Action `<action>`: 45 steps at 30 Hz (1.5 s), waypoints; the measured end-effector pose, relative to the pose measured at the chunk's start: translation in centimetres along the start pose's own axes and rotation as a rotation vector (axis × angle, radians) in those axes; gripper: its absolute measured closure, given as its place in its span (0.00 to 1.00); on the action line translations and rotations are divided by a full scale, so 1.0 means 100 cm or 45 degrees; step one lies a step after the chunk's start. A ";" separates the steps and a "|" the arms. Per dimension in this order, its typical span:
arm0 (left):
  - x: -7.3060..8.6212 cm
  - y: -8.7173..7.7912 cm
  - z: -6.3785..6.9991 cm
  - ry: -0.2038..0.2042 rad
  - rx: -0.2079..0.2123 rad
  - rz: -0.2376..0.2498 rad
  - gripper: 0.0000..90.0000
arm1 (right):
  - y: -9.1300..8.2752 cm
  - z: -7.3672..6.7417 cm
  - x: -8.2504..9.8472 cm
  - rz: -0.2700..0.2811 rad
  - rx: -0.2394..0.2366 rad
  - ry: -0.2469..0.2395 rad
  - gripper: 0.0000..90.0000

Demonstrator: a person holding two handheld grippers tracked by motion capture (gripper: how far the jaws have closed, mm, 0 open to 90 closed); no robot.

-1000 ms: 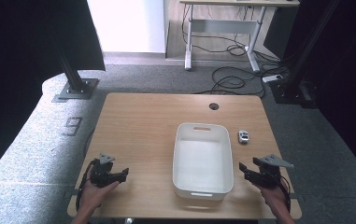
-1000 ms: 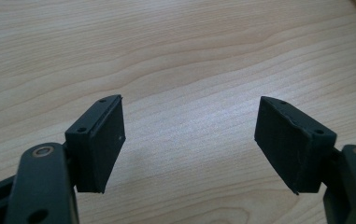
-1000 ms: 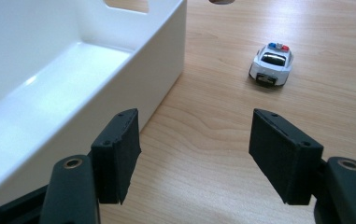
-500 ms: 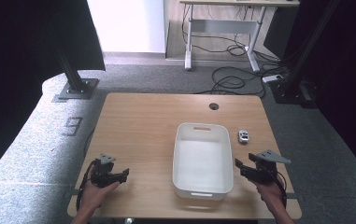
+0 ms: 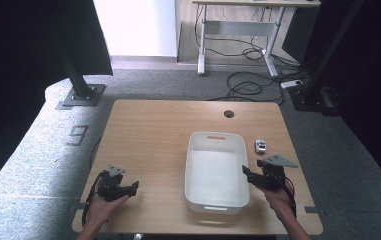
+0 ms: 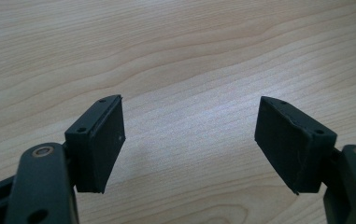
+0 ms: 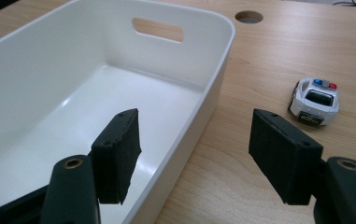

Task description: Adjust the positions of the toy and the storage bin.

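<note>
A white plastic bin (image 5: 216,200) (image 7: 73,70) with handle slots stands right of centre on the wooden table; nothing lies in it. A small white toy police car (image 5: 260,145) (image 7: 316,100) sits on the table just right of the bin's far end. My right gripper (image 5: 248,176) (image 7: 194,156) is open with nothing between its pads, straddling the bin's right wall near its front, the car ahead and to the right. My left gripper (image 5: 133,187) (image 6: 189,142) rests open over bare wood at the table's front left.
The table (image 5: 153,135) has a round cable hole (image 5: 229,114) (image 7: 249,17) at its far right. Grey carpet, black stands, cables and a second desk lie beyond the table. Both forearms enter from the near edge.
My right gripper has moved left and slightly forward, from beside the bin to over its right wall. The left gripper has stayed put.
</note>
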State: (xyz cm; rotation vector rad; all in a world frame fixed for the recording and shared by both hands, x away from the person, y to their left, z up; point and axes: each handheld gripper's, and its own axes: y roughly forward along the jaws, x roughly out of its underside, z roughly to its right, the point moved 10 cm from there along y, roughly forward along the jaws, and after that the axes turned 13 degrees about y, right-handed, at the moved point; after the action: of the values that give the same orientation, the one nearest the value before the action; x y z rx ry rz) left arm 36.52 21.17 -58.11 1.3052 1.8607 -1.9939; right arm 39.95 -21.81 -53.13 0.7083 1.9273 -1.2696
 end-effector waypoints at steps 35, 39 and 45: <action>0.000 0.002 0.001 0.010 -0.001 -0.009 0.28 | 0.020 -0.011 0.021 -0.099 0.064 0.070 0.79; 0.000 0.002 0.001 0.011 -0.001 -0.009 0.28 | 0.021 -0.011 0.020 -0.097 0.059 0.106 0.80; 0.000 0.003 0.001 0.013 -0.005 -0.014 0.28 | 0.024 -0.014 0.019 -0.083 0.057 0.143 0.81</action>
State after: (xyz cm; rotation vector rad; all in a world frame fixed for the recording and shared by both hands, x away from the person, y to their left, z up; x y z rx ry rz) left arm 36.63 21.01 -58.37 1.3096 1.8789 -1.9920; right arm 40.29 -19.55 -55.56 0.7598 2.0323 -1.3420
